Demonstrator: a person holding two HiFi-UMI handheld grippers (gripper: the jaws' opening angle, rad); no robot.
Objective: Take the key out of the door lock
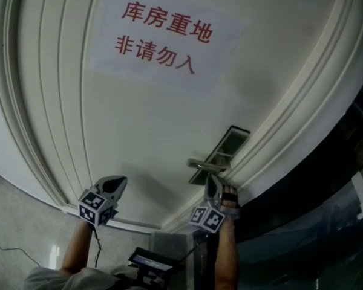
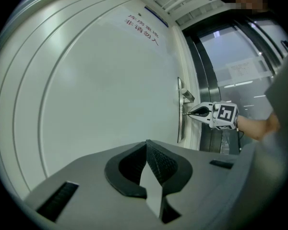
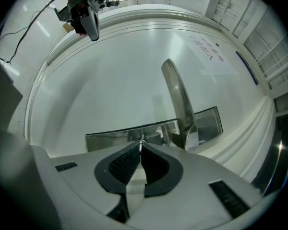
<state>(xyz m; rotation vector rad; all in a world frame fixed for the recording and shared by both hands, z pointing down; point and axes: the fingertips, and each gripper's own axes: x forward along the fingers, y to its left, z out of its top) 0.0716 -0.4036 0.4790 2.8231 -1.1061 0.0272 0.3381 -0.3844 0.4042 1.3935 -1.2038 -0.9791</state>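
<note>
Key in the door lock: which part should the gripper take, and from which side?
Take the small metal key by its exposed head, the only part standing out of the silver lock plate below the lever handle. Come in straight on, square to the white door, clamping the thin head across its two faces. The right gripper is shut on it that way.

The head view is dim and grey. The white door (image 1: 139, 119) looks dull there, with soft shadows under the handle (image 1: 207, 164) and beside the left gripper (image 1: 118, 183). In the left gripper view, bright daylight comes through the glass (image 2: 240, 56) on the right. In the right gripper view the metal lock plate (image 3: 125, 137) shines, and the key (image 3: 141, 143) is only a thin bright sliver. Straight lines bend near the edges, and both gripper views have black corners.
</note>
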